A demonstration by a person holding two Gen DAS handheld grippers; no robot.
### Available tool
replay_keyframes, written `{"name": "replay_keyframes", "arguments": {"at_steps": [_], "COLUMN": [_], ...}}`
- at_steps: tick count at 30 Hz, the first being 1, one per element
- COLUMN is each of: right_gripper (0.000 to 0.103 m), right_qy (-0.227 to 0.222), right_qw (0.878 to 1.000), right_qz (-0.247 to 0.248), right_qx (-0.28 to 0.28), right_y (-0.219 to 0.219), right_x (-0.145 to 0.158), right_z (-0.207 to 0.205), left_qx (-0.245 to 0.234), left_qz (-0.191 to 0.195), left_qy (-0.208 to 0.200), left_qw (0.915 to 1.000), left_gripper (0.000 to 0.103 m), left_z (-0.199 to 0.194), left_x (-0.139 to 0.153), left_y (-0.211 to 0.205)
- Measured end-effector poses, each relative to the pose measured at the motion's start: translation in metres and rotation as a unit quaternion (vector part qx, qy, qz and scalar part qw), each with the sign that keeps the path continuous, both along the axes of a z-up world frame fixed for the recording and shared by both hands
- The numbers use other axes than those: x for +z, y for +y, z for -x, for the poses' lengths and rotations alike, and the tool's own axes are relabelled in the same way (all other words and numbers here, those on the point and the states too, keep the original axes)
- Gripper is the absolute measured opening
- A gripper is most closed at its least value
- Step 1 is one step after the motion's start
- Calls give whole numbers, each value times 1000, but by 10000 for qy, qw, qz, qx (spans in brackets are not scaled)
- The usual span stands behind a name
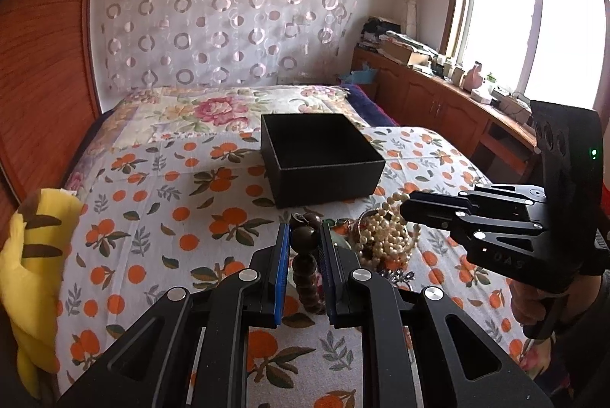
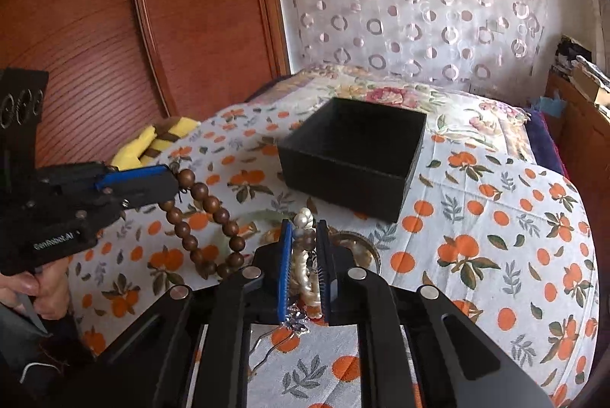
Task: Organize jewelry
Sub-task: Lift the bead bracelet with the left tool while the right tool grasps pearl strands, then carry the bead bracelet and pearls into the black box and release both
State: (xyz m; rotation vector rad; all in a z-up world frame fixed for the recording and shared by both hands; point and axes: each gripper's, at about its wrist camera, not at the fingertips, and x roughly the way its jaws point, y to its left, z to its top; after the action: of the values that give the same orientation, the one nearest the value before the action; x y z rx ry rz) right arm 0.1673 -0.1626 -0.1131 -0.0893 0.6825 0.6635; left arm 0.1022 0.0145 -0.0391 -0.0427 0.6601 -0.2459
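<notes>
An open black box (image 1: 322, 160) stands on the orange-print bedspread; it also shows in the right wrist view (image 2: 352, 156). My left gripper (image 1: 305, 236) is shut on a dark wooden bead bracelet (image 1: 305, 267), which hangs from it above the bed in the right wrist view (image 2: 207, 228). My right gripper (image 2: 305, 236) is shut on a white pearl strand (image 2: 305, 267). In the left wrist view the pearls (image 1: 387, 236) hang bunched from the right gripper (image 1: 404, 209) just in front of the box. A small silver piece (image 2: 295, 324) lies beneath.
A yellow striped plush (image 1: 30, 278) lies at the bed's left edge. A wooden wardrobe (image 2: 114, 7) stands to the left. Cluttered wooden cabinets (image 1: 438, 91) run under the window on the right. A round metal dish (image 2: 362, 248) lies by the right gripper.
</notes>
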Motion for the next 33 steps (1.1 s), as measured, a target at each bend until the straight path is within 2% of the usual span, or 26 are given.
{"name": "replay_keyframes", "arguments": {"at_steps": [22, 33], "right_gripper": [14, 14], "right_qy": [-735, -1032], "right_qw": [9971, 9944], "right_qz": [-170, -146], "right_qx": [-54, -178], "right_y": [-18, -25], "right_x": [73, 103], "right_z": [12, -1], "left_qx": [-60, -126], "left_qz": [-5, -137], "left_qy": [-322, -596], "left_qw": [9995, 9980], "left_gripper": [14, 14], "left_z": [0, -18], "left_x": [34, 67], "left_y": [-5, -16]}}
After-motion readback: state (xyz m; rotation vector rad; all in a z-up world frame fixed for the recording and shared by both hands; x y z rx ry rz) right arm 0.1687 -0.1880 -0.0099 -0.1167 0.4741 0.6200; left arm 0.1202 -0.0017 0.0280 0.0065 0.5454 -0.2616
